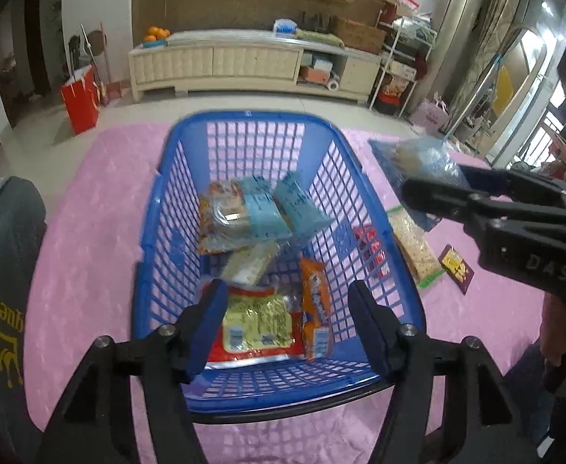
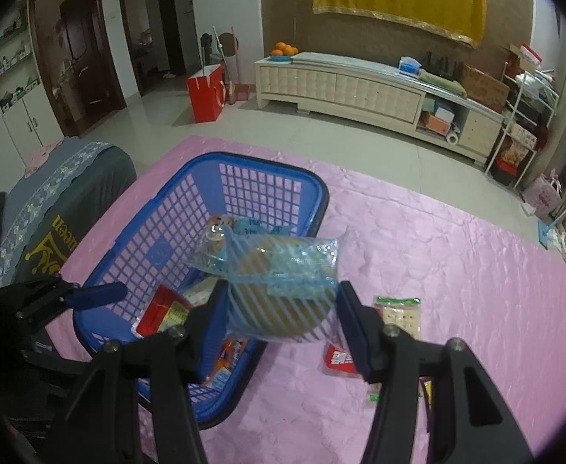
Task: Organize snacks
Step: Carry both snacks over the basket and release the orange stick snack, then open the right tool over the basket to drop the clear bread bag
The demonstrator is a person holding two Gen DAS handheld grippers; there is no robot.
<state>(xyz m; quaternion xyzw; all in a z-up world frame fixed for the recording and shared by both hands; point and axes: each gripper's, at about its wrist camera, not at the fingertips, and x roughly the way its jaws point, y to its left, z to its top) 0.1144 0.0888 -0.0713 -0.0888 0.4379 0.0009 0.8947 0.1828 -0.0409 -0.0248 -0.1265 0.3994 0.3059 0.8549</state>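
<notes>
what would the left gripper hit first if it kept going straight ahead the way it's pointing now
Most likely the red and yellow snack packet lying in the blue basket. The open left gripper points down into it, past the near rim. Depth is unclear, so how soon is uncertain.

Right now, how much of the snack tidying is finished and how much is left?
Partly done. Several packets already lie in the blue basket. The right gripper holds a clear blue-striped snack bag near the basket's rim, not yet dropped in. The left gripper hangs open and empty over the basket. Left on the pink cloth: a cracker pack, a red packet and a small dark packet.
</notes>
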